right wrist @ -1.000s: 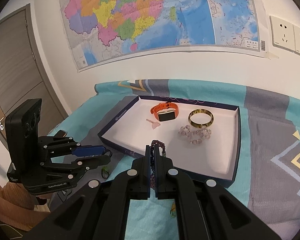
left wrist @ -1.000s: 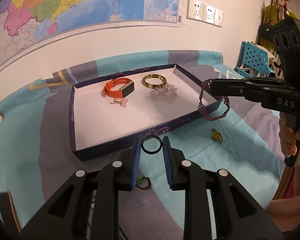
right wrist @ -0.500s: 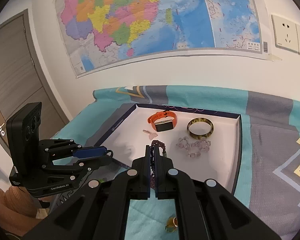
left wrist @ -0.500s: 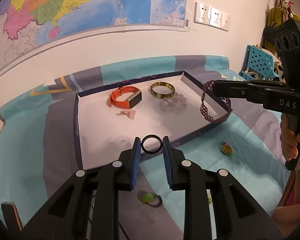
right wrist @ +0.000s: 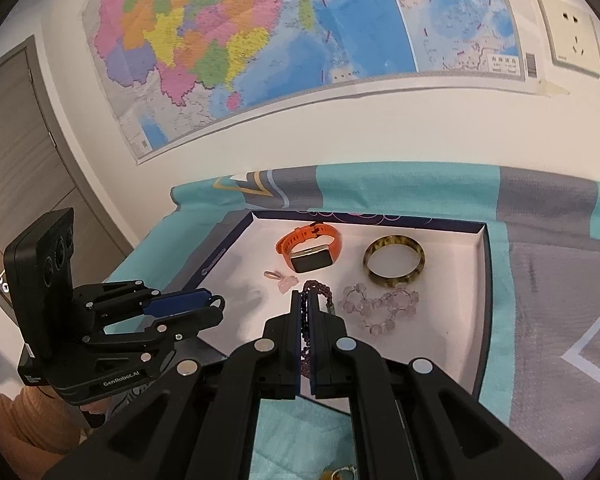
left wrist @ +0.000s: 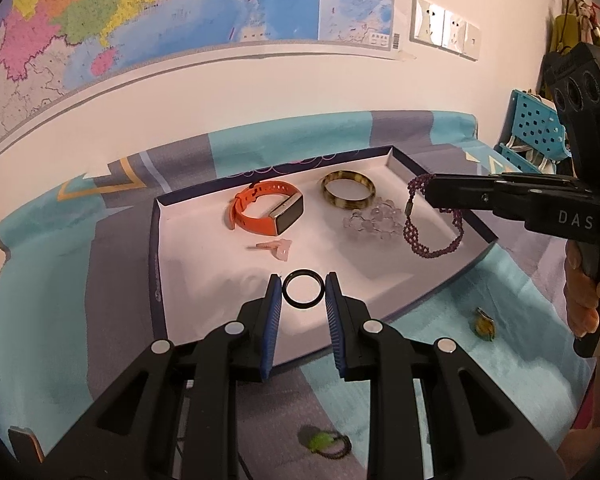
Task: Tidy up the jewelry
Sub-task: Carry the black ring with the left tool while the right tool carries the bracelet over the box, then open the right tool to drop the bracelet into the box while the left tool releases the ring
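Two pieces of jewelry are hanging above the white-lined tray [left wrist: 440, 276]. A black ring [left wrist: 303, 289] is sitting upright between the blue pads of the left gripper [left wrist: 302, 300], its open face turned toward the camera; the fingers [left wrist: 271, 312] are standing narrowly apart, each pad pressing on one side of the ring's rim. The ring is hovering over the near part of the tray floor, just inside the front wall.

The right gripper [right wrist: 305, 310] is pinching a purple beaded bracelet [left wrist: 432, 224] with its fingers [right wrist: 296, 316] drawn fully together on the strand. In the left wrist view the bracelet is hanging down as a long loop from the fingertips, its long axis running slantwise, with a small metal clasp dangling at the left end — the loop is hovering over the right side of the tray, in front of the clear bead bracelet [right wrist: 376, 308].

Both grippers are pointing forward and downward toward the tray. A hand [left wrist: 584, 292] is wrapping around the right gripper's handle at the right edge of the left wrist view.

On the tray floor are lying an orange smartwatch [left wrist: 266, 214], a tortoiseshell bangle [left wrist: 348, 196], the clear bead bracelet and a small pink charm [left wrist: 276, 247]. The tray is resting on a teal and grey patterned cloth [left wrist: 80, 280] covering the tabletop. Outside the tray, on the cloth, are lying a yellow-stone ring [left wrist: 484, 322] and a green hair tie [left wrist: 326, 442].
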`<state>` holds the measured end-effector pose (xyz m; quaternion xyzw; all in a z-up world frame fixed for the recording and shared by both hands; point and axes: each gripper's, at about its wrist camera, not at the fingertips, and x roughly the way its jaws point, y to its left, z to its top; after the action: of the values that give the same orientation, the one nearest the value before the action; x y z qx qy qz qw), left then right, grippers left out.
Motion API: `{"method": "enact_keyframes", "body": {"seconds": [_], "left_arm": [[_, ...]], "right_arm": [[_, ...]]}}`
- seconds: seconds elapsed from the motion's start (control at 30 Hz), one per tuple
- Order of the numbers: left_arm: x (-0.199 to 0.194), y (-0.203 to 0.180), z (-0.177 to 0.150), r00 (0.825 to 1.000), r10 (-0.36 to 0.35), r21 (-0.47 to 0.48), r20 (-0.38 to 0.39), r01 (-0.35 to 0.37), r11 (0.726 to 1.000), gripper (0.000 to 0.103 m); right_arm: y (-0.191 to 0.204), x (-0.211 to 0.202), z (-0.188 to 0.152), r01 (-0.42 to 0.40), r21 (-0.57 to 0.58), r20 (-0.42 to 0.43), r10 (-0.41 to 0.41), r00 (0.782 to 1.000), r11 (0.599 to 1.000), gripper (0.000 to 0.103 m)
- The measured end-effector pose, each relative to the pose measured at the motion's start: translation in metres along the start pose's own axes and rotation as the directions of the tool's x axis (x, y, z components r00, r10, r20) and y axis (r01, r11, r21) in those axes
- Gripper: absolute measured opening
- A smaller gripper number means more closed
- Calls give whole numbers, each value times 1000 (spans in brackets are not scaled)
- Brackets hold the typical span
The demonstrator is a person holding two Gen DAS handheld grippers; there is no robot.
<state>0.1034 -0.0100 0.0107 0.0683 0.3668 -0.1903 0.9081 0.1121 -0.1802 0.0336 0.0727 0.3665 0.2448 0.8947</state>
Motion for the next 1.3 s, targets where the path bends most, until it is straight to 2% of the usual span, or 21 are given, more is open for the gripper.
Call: {"method": "enact_keyframes", "body": {"seconds": [0.73,1.0,1.17,1.23,1.3], "left_arm": [[42,8,11,997,31,-24,-64,-33,999,23],[66,11,13,992,39,-28,-122,-43,999,23],[73,10,12,990,40,-19,-135,-43,999,23],[74,9,13,990,39,-19,-134,-42,999,23],[74,9,13,990,40,-17,-134,-42,999,23]], "right_arm": [[-13,33,5,-40,74,-34,43,999,996,2],[-23,42,3,-5,91,-56,10,998,996,2],[-21,46,-1,3,66,-95,4,996,998,7],[-14,51,-4,-3,27,-130,6,992,1000,16],[-7,57,-8,4,-12,-169,-6,986,1000,17]]}}
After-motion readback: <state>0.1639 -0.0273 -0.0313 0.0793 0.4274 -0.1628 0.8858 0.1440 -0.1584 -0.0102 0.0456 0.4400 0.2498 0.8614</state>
